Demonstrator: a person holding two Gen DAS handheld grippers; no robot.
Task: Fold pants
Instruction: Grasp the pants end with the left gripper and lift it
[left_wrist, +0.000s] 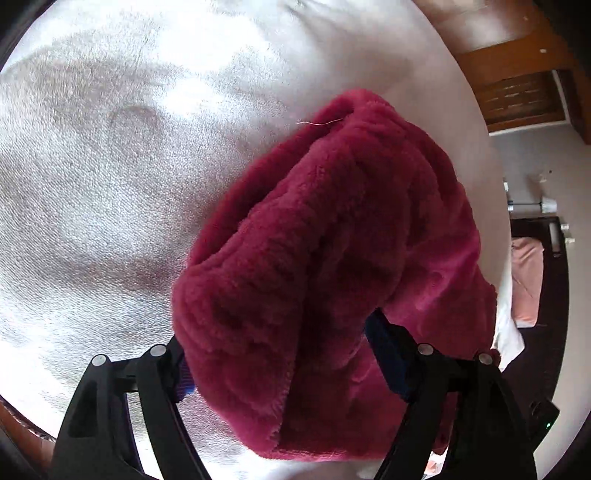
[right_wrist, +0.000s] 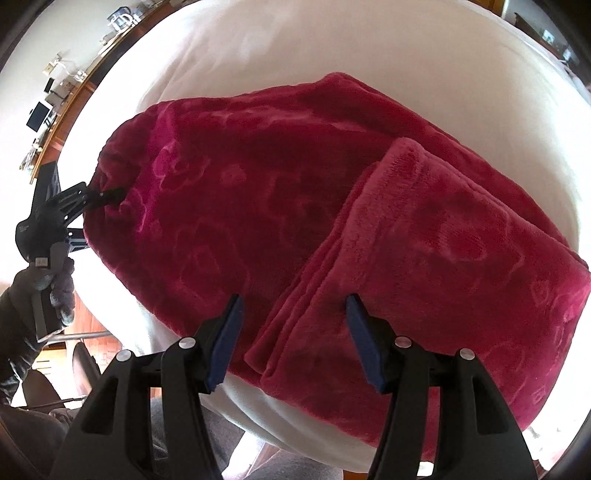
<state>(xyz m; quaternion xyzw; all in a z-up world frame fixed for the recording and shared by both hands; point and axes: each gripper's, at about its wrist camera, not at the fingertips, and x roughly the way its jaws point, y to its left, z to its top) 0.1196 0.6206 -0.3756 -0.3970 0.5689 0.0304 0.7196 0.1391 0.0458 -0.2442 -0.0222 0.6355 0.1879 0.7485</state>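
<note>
The crimson fleece pants (right_wrist: 295, 206) lie folded on a white bed (right_wrist: 221, 55). In the left wrist view the pants (left_wrist: 332, 258) bunch up between the fingers of my left gripper (left_wrist: 280, 343), whose jaws stand wide with the thick fold between them. The left gripper also shows in the right wrist view (right_wrist: 107, 195), its tips at the pants' left edge, pinching the fabric there. My right gripper (right_wrist: 295, 325) is open, hovering just above the near folded edge of the pants, touching nothing.
The white bed cover (left_wrist: 110, 147) spreads wide to the left. A wooden cabinet (left_wrist: 517, 92) and dark furniture stand beyond the bed's right edge. A wooden shelf (right_wrist: 66, 99) with small items runs along the wall at left.
</note>
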